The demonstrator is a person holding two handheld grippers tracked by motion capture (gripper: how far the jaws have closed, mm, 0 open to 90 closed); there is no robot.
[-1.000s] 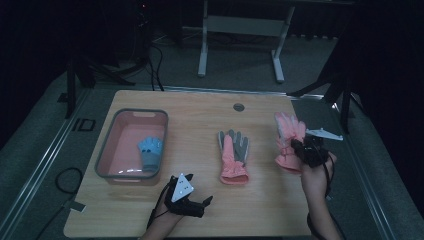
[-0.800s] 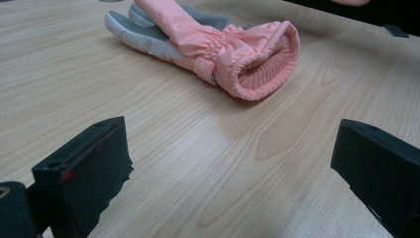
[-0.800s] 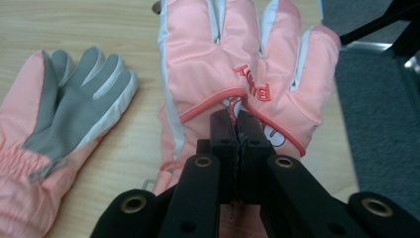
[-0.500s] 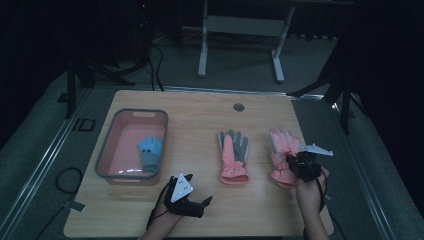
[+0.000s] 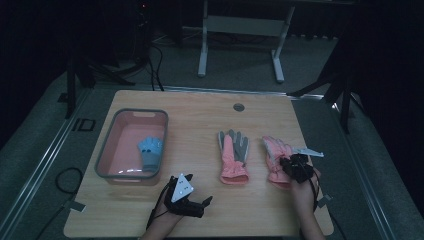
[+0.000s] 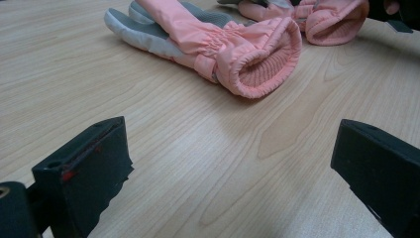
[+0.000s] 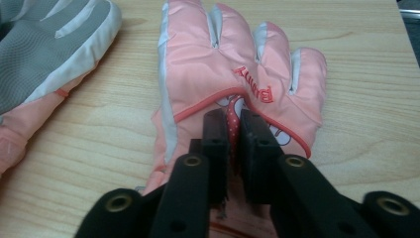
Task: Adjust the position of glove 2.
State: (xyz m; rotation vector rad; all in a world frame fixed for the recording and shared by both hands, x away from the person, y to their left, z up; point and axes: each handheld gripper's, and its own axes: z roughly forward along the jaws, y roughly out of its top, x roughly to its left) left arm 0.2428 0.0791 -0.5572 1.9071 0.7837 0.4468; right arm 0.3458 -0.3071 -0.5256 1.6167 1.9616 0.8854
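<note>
Two pink gloves lie side by side on the wooden table (image 5: 200, 125). The left glove (image 5: 233, 156) lies palm up, showing grey; in the left gripper view its cuff (image 6: 262, 57) faces me. The right glove (image 5: 276, 159) (image 7: 233, 74) lies back up, fingers pointing away. My right gripper (image 5: 296, 167) (image 7: 233, 130) is shut on a fold of the right glove's back near the cuff. Near the front edge my left gripper (image 5: 200, 202) (image 6: 228, 168) rests open, jaws wide apart with nothing between them, aimed at the left glove's cuff.
A pink bin (image 5: 107, 160) with a grey rim stands at the table's left and holds a small blue glove (image 5: 150, 150). A round grommet hole (image 5: 238, 107) sits near the far edge. Dark floor and a stand lie beyond the table.
My right gripper has pulled the right glove toward the near edge and to the left, bringing it down flat beside the other glove. The left gripper has stayed put.
</note>
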